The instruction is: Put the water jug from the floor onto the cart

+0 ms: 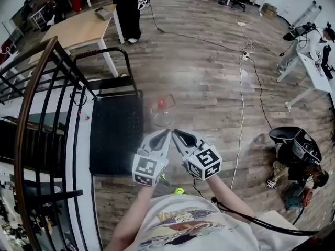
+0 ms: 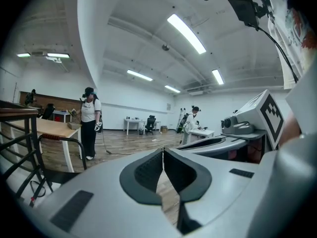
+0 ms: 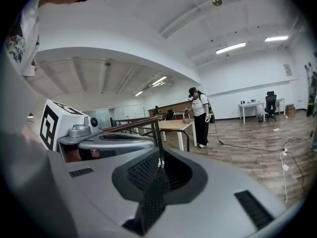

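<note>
So the clear plastic water jug with the red cap (image 1: 162,112) is sitting on the wood plank floor (image 1: 209,88), just beside the right edge of the black flat platform cart (image 1: 115,135). I honestly can't tell if it's touching the deck or a hair apart. The cart's deck has nothing on it, so the jug hasn't been loaded yet.

Both grippers hang side by side, low in the head view and on the near side of the jug. The left gripper (image 1: 163,136) has its jaws pressed together with nothing between them, and its own view shows the dark pads meeting (image 2: 163,155). Same deal with the right gripper (image 1: 180,136): jaws together and empty (image 3: 159,165). Neither one is on the jug.

My read is that this is the approach step, before any grab. Next, the jaws need to spread and then come down onto the jug. There's a pinkish loop near the top that might be a handle, but it's too blurry to be sure. If the jug is full it's probably heavy and slippery, so I'd use both grippers, then lift and swing it left onto the deck.
</note>
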{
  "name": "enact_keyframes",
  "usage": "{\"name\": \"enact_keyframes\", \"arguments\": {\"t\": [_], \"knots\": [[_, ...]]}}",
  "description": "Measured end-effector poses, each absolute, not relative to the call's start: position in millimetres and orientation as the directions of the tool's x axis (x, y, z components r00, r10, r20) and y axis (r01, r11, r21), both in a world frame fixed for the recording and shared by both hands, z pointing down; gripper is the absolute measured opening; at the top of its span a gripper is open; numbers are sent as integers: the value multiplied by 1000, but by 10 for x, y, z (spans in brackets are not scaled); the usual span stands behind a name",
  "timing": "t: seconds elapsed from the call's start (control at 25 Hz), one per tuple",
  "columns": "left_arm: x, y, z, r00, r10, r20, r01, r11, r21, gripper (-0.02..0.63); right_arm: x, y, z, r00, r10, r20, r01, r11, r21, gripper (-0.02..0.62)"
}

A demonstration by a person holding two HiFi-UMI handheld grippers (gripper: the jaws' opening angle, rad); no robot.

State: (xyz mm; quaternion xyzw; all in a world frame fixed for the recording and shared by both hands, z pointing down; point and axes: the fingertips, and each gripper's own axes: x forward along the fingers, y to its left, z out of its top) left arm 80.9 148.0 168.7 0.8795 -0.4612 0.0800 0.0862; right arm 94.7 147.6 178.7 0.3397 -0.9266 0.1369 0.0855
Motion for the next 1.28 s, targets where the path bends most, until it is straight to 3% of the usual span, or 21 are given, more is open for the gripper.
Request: {"name": "enact_keyframes", "arguments": {"t": [0.44, 1.28], "knots": [[396, 834, 1777, 609, -755, 245, -789, -609, 82, 12, 528, 816, 1871, -732, -631, 258, -680, 705, -204, 28], [1024, -765, 2214, 530, -789, 312, -840, -539, 62, 14, 1164, -787, 2350, -770, -558, 309, -632, 734, -249, 29]]}}
